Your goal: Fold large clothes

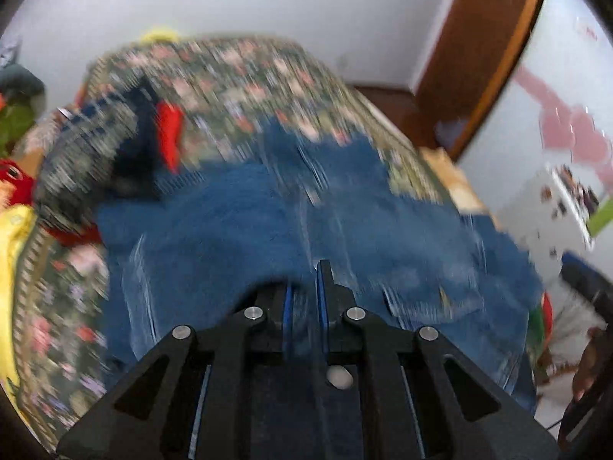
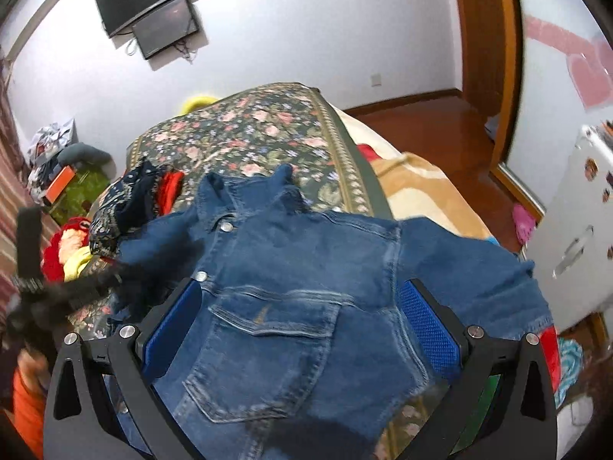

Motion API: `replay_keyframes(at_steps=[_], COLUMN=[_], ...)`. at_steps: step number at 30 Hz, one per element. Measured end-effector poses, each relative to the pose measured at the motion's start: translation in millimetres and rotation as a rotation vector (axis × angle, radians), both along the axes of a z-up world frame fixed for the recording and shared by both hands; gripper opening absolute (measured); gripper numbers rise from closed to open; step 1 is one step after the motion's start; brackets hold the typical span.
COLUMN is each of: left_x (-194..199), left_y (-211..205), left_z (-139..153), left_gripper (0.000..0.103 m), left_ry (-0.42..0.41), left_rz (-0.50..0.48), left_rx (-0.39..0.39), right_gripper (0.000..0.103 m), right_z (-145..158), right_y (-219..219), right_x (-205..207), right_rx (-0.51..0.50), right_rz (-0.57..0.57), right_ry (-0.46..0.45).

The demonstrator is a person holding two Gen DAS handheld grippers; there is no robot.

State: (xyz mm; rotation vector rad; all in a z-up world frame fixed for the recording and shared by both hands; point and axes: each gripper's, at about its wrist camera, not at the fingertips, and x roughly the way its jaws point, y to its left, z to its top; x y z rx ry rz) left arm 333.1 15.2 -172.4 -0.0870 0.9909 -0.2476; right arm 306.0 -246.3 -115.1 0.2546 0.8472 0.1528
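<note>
A blue denim jacket (image 2: 291,253) lies spread on the flowered bedspread (image 2: 260,122), with its buttons and a chest pocket facing up. My right gripper (image 2: 300,287) hovers over the pocket, open wide, with a blue pad on each side of the cloth. In the blurred left wrist view the same denim jacket (image 1: 237,222) fills the middle. My left gripper (image 1: 306,274) is shut on a fold of it, and denim drapes over the left fingertip. A blurred black shape (image 2: 57,291) at the left edge of the right wrist view looks like the left gripper.
A heap of other clothes (image 2: 126,199), dark patterned, red and yellow, lies on the bed left of the jacket. A tan blanket (image 2: 413,180) hangs off the right side. A white cabinet (image 2: 574,230) and a wooden door frame (image 2: 498,57) stand at the right.
</note>
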Motion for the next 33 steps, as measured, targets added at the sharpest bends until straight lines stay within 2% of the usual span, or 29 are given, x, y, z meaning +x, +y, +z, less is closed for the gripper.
replay_keyframes(at_steps=[2, 4, 6, 11, 14, 21, 26, 33], left_x=[-4.8, -14.8, -23.0, -43.4, -49.8, -76.0, -101.1, -131.3], left_y=[-13.2, -20.1, -21.7, -0.1, 23.6, 87.6, 135.3, 180.3], left_z=[-13.2, -21.3, -21.6, -7.4, 0.0, -0.1, -7.1, -21.0], left_gripper=[0.012, 0.026, 0.056, 0.071, 0.085, 0.088, 0.09, 0.09], left_ry=[0.055, 0.081, 0.072, 0.013, -0.007, -0.021, 0.001, 0.037], left_rz=[-0.015, -0.021, -0.013, 0.042, 0.108, 0.3, 0.44, 0.569], left_rx=[0.006, 0.021, 0.032, 0.059, 0.068, 0.173, 0.122, 0.061], right_gripper=[0.103, 0.103, 0.103, 0.103, 0.103, 0.103, 0.103, 0.103], right_z=[-2.9, -4.4, -4.5, 1.6, 8.8, 23.0, 17.2, -14.7], right_y=[-6.3, -9.9, -9.0, 3.8, 17.9, 75.1, 127.2, 218.3], right_x=[-1.4, -2.7, -2.3, 1.3, 4.6, 18.0, 31.2, 46.4], right_rx=[0.017, 0.017, 0.007, -0.039, -0.074, -0.134, -0.13, -0.267], right_rz=[-0.013, -0.028, -0.027, 0.01, 0.049, 0.204, 0.392, 0.662], right_ry=[0.008, 0.007, 0.006, -0.014, -0.043, -0.101, -0.067, 0.011])
